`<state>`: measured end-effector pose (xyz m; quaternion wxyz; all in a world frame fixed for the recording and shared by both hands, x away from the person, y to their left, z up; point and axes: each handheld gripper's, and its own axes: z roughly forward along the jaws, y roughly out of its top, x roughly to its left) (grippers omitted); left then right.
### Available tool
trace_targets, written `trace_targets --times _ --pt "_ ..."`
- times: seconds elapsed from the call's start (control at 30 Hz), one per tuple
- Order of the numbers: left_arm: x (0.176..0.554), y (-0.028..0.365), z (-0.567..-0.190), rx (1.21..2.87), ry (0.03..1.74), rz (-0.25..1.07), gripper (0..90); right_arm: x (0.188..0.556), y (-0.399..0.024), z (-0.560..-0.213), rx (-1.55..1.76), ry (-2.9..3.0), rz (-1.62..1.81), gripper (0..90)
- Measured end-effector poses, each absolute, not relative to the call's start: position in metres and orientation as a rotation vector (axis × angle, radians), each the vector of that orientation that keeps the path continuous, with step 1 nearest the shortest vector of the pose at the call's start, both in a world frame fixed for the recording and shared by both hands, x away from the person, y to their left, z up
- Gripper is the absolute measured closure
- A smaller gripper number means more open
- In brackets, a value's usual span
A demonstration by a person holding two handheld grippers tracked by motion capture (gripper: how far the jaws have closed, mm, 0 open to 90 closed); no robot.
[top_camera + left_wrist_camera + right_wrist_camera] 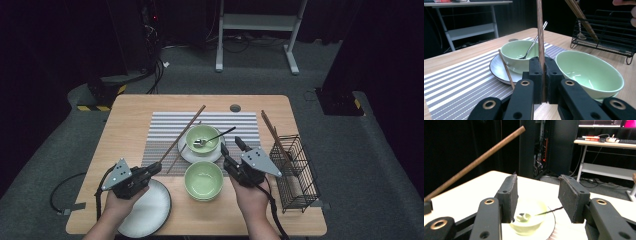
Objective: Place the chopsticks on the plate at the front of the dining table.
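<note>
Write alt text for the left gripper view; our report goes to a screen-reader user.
The left gripper is shut on an upright brown chopstick. Beyond stand a green bowl holding a spoon on a white plate, a second chopstick leaning on that plate, an empty green bowl and a black wire rack.

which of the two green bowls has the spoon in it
The far green bowl, the one sitting on the white saucer on the striped mat, holds the spoon. The near green bowl stands straight on the table and is empty.
</note>
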<state>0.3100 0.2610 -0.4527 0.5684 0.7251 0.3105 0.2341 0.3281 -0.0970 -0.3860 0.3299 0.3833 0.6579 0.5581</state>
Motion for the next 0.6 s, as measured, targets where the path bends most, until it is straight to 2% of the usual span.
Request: trace_targets --times 0.6 --pt "0.327 0.275 -0.451 1.748 0.849 0.561 85.2 0.316 -0.112 -0.423 1.013 1.789 1.319 47.7"
